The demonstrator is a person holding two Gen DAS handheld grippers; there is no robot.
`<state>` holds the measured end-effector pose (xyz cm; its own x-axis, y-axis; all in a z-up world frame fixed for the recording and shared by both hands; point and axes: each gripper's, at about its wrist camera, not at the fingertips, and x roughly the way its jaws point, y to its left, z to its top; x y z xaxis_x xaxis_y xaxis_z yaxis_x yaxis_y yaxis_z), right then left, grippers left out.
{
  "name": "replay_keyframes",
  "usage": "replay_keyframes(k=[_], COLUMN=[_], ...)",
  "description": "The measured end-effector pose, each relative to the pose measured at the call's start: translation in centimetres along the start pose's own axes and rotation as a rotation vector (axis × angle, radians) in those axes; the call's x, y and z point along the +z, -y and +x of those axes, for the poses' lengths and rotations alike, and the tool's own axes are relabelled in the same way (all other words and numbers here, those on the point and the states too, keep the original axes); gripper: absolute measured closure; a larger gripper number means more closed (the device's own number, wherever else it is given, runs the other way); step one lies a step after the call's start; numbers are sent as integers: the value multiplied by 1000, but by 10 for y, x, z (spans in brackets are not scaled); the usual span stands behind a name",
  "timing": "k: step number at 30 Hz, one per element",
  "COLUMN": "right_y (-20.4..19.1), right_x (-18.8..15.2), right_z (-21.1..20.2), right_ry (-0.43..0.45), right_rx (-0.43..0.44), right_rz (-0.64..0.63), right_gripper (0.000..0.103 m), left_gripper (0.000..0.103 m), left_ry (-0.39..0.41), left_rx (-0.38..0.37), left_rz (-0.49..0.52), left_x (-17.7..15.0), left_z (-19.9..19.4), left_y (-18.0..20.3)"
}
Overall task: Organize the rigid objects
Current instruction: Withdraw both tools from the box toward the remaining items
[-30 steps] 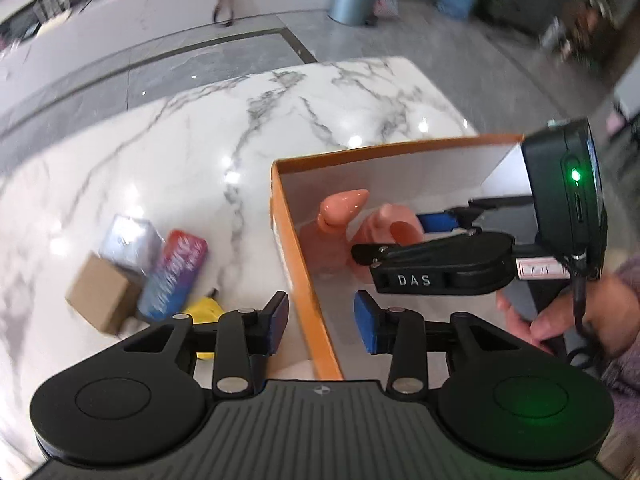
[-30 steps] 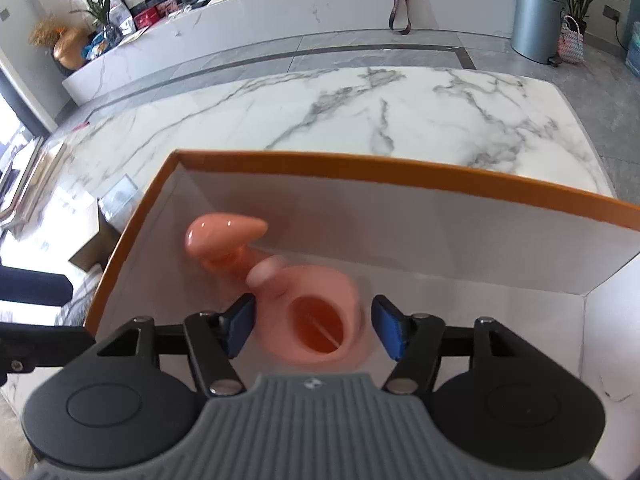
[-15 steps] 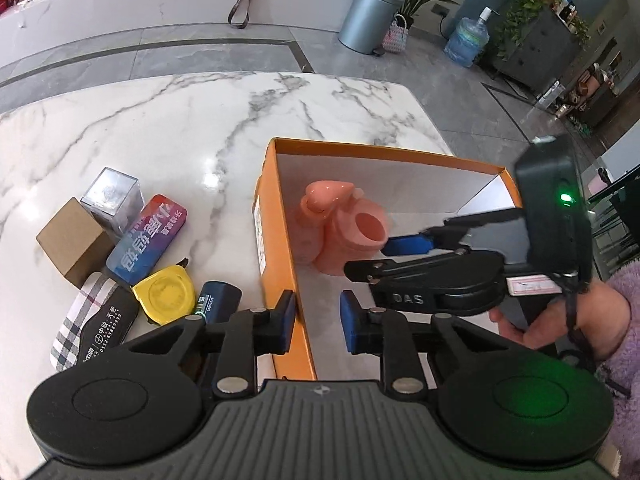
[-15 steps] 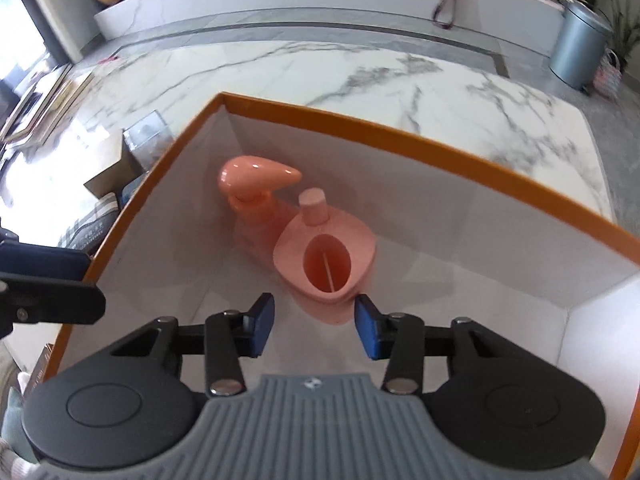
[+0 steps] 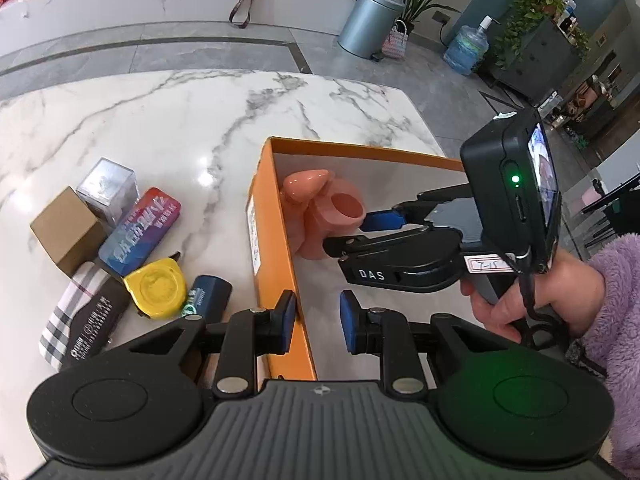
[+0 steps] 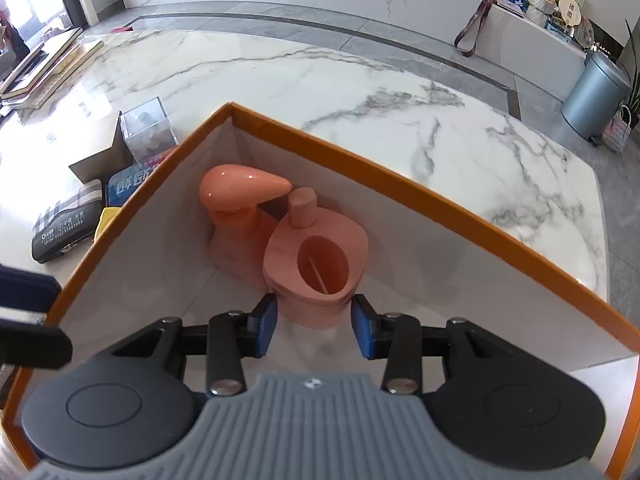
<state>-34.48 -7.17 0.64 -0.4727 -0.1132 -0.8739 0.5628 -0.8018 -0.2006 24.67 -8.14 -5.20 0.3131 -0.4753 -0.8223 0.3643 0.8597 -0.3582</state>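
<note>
The salmon-pink plastic dispenser set with a teardrop pump head and an oval cup (image 6: 316,256) stands upright in the far left corner of the orange-rimmed cardboard box with a white inside (image 6: 472,204), which sits on the white marble table (image 5: 168,120). The right tool (image 6: 313,330) points steeply down into the box with its blue pads flanking the cup's base; its jaws are closing, the cup just ahead of them, and I cannot tell that either pad touches yet. The left tool (image 5: 316,322) is narrowed astride the box's left wall, though contact with the wall is hard to confirm. To do this step well, the left tool should probably steady the box while the right squeezes low and evenly on the cup, so the set does not tip. A hand in a fuzzy lilac sleeve (image 5: 532,300) grips the right tool's handle.
</note>
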Motion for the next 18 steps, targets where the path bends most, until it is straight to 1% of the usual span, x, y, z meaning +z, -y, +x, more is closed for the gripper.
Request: replay_keyframes(k=[4,6,7,11,13,18], right_y=[-1,-1,-2,-6,-11,-32], right_x=[-2,-3,-4,-10,-14,-24], right_z=[-1,-5,-10,-34,-50,-90], right_ry=[-15,-12,-7,25,54,149], right_rx=[-6,-5,-7,4,-2,31], right_rz=[29,50,59,115,153,243], right_gripper=[58,58,57,55,54,54], left_gripper=[77,77,77,77,77,77], left_ry=[3,7,10,61,87,152], left_rx=[3,-15,-32,-40,-30,35], left_rz=[11,-13,-8,-6,-11,-15], left_x=[-3,-4,-5,-11,-14,-31], left_z=[0,-4,-8,-33,-49,-88], left_y=[4,1,-1,-5,-11,-29])
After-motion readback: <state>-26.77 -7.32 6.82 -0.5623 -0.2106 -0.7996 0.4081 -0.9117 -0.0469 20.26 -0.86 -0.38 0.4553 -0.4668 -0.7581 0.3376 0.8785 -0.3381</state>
